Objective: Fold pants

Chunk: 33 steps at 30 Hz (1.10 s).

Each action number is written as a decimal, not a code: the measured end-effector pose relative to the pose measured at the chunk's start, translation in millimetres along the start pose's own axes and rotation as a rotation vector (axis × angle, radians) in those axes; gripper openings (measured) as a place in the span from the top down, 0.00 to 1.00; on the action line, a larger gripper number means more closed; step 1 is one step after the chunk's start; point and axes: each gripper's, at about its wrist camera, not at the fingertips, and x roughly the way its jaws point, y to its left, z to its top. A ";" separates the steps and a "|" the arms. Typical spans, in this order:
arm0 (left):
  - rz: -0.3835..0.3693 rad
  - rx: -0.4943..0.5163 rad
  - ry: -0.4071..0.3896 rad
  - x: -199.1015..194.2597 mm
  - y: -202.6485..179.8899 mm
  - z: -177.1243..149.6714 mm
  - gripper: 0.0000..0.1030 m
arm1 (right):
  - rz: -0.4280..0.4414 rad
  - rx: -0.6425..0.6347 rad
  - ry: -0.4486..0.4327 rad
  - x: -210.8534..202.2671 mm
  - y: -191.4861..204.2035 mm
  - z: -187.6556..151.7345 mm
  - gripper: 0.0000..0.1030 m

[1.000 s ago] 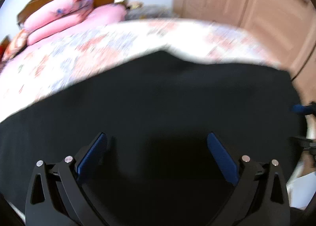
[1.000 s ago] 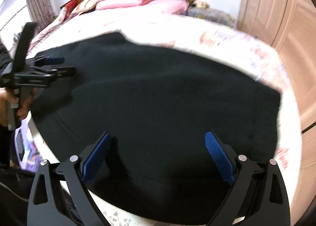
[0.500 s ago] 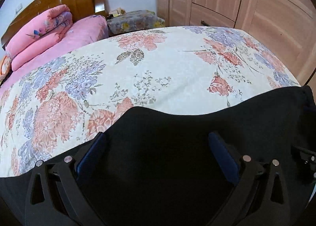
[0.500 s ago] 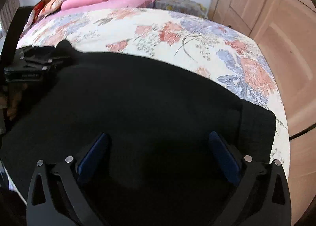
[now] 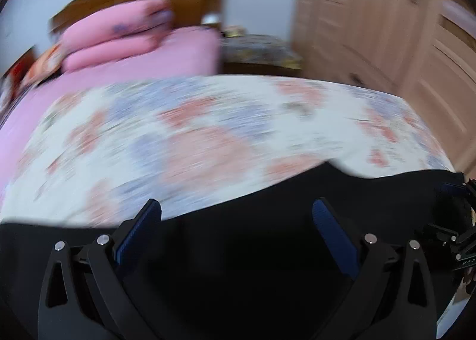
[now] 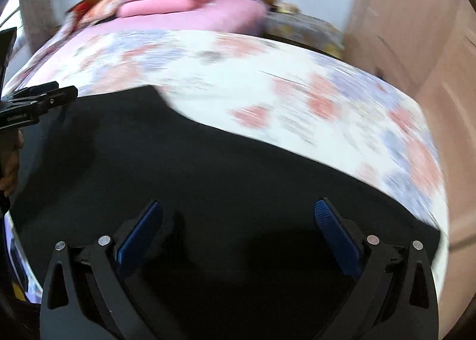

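The black, soft fabric pants [image 6: 208, 179] lie spread flat on the near part of the bed with the floral cream bedspread [image 6: 267, 72], probably so that the cloth is smooth before a fold is made. Both pictures are blurred, so small details of the cloth cannot be read.

The left gripper [image 5: 238, 215] has its 2 blue-padded fingers [image 5: 136, 230] wide apart and holds nothing; the pants are directly under and in front of it, and their far edge runs just beyond the fingertips. The right gripper [image 6: 238, 215] also stands with its fingers spread and nothing between them, above the middle of the black cloth. In the right wrist view the left gripper appears at the left, near the far corner of the pants.

I judge that no fold is started yet and both grippers must first take an edge.
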 end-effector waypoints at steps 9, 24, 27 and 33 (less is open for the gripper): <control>0.172 -0.275 0.089 6.3 119.8 -59.6 0.01 | 0.081 -0.216 0.067 41.4 73.3 17.0 0.04; 0.217 -0.240 0.081 11.0 113.7 -61.7 0.01 | 0.169 -0.114 -0.007 20.7 75.7 29.4 0.04; 0.218 -0.241 0.080 11.4 113.6 -61.5 0.01 | 0.245 -0.160 -0.034 14.1 105.0 36.0 0.04; 0.200 -0.255 0.067 9.3 115.4 -61.6 0.01 | 0.364 -0.293 -0.017 17.0 177.0 29.3 0.04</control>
